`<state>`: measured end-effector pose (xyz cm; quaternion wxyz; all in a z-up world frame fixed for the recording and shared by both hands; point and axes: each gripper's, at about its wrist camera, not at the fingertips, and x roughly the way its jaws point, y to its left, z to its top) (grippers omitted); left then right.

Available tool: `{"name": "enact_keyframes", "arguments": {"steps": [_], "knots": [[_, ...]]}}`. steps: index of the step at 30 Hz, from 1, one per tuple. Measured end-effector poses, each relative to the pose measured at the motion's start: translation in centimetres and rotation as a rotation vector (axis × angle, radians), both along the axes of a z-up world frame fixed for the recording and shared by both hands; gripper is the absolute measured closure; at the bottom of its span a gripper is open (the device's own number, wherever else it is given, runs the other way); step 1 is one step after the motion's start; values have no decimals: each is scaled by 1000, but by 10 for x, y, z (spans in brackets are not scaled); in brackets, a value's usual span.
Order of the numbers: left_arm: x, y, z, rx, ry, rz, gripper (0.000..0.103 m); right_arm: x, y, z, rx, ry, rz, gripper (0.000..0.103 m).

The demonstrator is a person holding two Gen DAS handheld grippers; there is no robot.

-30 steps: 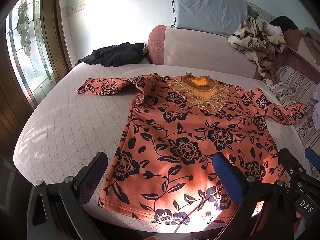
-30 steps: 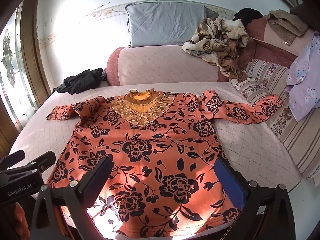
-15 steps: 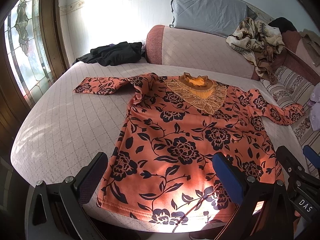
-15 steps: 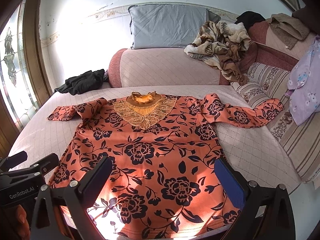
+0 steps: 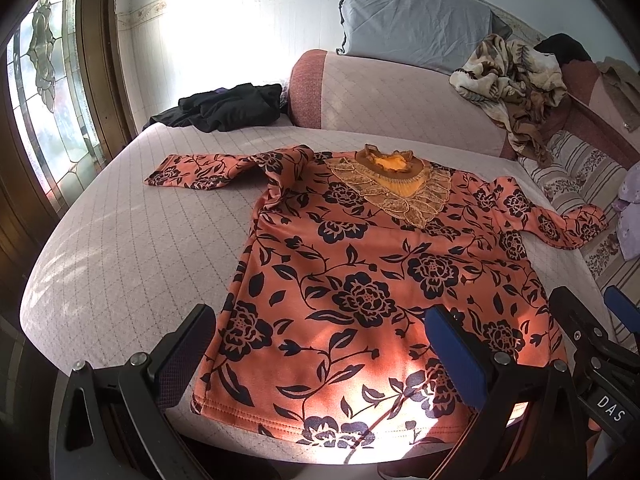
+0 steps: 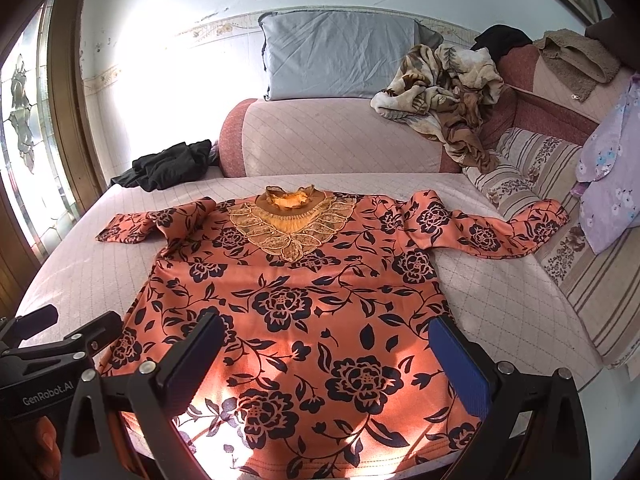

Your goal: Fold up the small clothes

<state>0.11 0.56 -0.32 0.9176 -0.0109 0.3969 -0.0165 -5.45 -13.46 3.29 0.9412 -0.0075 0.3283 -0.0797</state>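
Observation:
An orange long-sleeved top with black flowers lies flat, face up, on the quilted pink bed, both sleeves spread out and its gold lace collar at the far end. It also shows in the right wrist view. My left gripper is open and empty above the hem's left part. My right gripper is open and empty above the hem's middle. Each gripper shows at the edge of the other's view.
A black garment lies at the bed's far left corner. A padded backrest carries a grey pillow and a crumpled brown blanket. Striped cushions and a lilac garment line the right side. A stained-glass window is on the left.
Both grippers have drawn back and risen slightly, so the top sits lower and smaller in view. The top has not moved. Both grippers stay open.

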Motion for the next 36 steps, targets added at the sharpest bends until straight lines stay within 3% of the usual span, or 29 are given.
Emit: {"name": "enact_keyframes", "arguments": {"steps": [36], "knots": [[3,0,1,-1,12,-5,0,2,4,-5,-2,8,10,0]]}}
